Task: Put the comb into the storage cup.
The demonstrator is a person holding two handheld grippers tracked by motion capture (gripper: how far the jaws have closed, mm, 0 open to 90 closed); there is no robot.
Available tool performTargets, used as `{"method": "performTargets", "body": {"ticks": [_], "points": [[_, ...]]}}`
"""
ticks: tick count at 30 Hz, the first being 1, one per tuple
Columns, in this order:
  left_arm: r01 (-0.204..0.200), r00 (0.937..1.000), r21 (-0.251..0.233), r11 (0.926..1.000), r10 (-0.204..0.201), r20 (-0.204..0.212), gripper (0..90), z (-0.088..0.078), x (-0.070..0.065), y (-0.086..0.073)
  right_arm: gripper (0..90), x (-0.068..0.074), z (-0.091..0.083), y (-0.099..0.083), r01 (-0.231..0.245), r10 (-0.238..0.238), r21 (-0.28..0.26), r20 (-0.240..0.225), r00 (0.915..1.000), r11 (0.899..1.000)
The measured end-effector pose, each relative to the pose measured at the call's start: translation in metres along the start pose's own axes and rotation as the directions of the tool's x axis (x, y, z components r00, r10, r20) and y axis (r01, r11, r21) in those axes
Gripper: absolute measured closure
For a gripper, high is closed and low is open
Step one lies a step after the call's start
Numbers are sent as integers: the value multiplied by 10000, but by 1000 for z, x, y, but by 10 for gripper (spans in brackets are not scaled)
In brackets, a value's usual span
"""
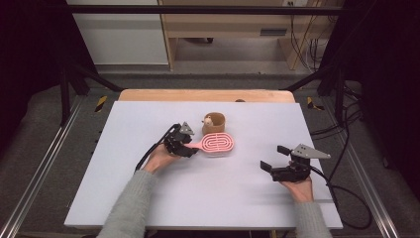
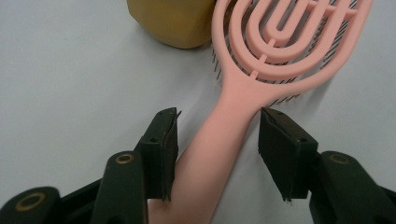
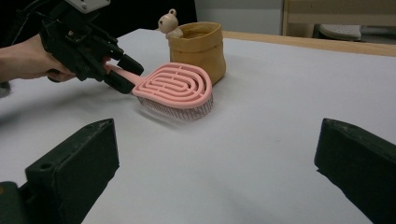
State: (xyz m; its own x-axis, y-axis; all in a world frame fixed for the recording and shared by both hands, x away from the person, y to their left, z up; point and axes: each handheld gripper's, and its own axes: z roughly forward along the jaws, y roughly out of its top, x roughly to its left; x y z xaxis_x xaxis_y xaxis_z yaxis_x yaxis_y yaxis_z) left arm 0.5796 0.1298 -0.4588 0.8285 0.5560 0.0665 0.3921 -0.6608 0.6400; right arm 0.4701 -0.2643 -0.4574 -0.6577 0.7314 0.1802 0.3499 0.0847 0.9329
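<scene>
Between the left tongs (image 2: 217,156), the handle of the pink brush (image 2: 261,70) is being straddled but not yet clamped: one pad is touching, the other standing clear. If closed off-centre, the brush on the table (image 1: 148,198) could be swivelled into the bag (image 1: 214,124) just behind. The right tongs (image 1: 275,156) are being held wide, well apart.

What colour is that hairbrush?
Pink; the hairbrush shows best in the right gripper view.
</scene>
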Motion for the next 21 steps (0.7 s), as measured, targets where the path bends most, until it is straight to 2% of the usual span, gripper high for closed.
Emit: {"method": "performTargets", "body": {"ticks": [4, 11, 19, 21], "points": [[-4, 10000, 9, 10000, 4, -3, 495, -2, 2, -1, 3, 0, 0, 0, 12, -12, -22, 6, 10000, 10000], [-398, 9990, 405, 9984, 405, -169, 477, 4, -2, 0, 3, 0, 0, 0, 2, -2, -26, 2, 10000, 10000], [-434, 9990, 435, 9981, 438, -93, 529, 6, -1, -1, 3, 0, 0, 0, -2, 2, -31, -1, 10000, 10000], [-594, 9981, 437, 9973, 600, -113, 536, 5, -2, -1, 3, 0, 0, 0, -12, 12, -41, 1, 10000, 10000]]}}
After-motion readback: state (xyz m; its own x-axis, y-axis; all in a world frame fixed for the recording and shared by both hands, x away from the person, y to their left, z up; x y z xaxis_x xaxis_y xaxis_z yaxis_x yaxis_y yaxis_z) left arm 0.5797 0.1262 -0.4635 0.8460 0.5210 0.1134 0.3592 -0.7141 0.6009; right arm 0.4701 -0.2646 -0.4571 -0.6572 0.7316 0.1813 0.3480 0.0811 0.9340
